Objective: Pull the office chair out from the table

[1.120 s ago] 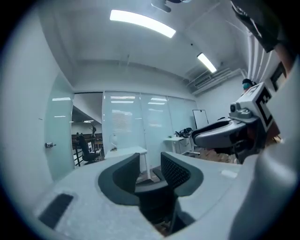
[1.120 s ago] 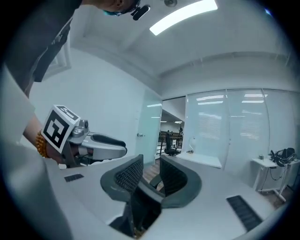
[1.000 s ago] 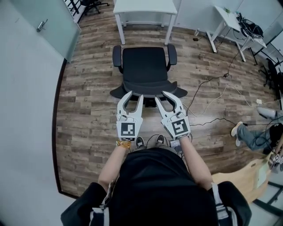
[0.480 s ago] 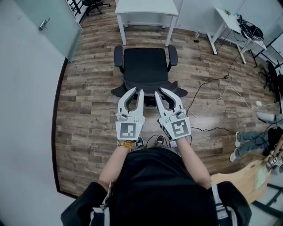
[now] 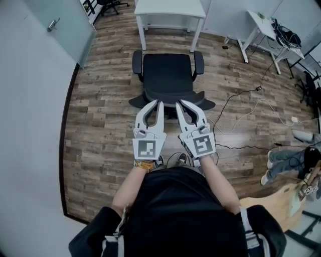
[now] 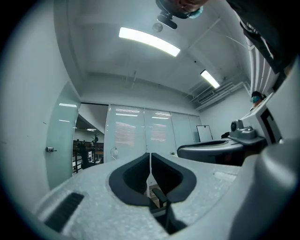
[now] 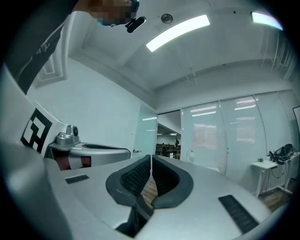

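1. Left gripper (image 6: 150, 158) and right gripper (image 7: 151, 160): jaws have just been closing; tips are met, with nothing seen between them.
2. Office chair (image 5: 168, 75): upper centre; both gripper tips overlap its near edge, contact not determinable.
3. Table (image 5: 170, 7): just beyond the chair, cut off by the top edge.

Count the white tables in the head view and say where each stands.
2. One table stands beyond the office chair; the other table stands at the upper right. More may be hidden.
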`<state>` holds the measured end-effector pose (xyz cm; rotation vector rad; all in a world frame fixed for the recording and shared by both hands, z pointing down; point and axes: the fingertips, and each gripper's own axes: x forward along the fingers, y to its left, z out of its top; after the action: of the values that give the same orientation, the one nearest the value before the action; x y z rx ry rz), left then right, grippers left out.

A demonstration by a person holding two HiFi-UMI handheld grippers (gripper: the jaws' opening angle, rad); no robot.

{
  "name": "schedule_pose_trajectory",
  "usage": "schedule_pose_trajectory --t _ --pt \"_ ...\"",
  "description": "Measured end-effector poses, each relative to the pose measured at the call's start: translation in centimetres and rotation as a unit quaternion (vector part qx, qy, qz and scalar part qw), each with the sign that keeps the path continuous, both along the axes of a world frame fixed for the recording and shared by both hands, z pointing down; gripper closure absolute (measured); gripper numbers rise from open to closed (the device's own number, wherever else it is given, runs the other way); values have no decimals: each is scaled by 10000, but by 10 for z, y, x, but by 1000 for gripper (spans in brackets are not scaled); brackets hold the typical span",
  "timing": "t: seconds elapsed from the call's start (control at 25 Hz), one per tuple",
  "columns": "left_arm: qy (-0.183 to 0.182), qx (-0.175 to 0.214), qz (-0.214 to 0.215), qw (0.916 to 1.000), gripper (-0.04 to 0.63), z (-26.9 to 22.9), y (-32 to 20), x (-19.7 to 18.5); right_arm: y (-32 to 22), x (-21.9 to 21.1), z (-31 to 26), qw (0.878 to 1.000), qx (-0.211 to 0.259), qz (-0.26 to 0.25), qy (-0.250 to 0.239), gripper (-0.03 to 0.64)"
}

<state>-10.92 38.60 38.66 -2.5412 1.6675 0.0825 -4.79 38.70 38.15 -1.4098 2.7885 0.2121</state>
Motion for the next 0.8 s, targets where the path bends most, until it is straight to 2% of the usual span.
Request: schedule_pose_trajectory --t 0.52,0.8 --pt "-157 -40 48 9999 577 1 1 2 5 -7 5 9994 168 -11 286 607" --pt "-58 -37 66 10000 577 4 5 5 8 -2 10 9994 124 60 303 609"
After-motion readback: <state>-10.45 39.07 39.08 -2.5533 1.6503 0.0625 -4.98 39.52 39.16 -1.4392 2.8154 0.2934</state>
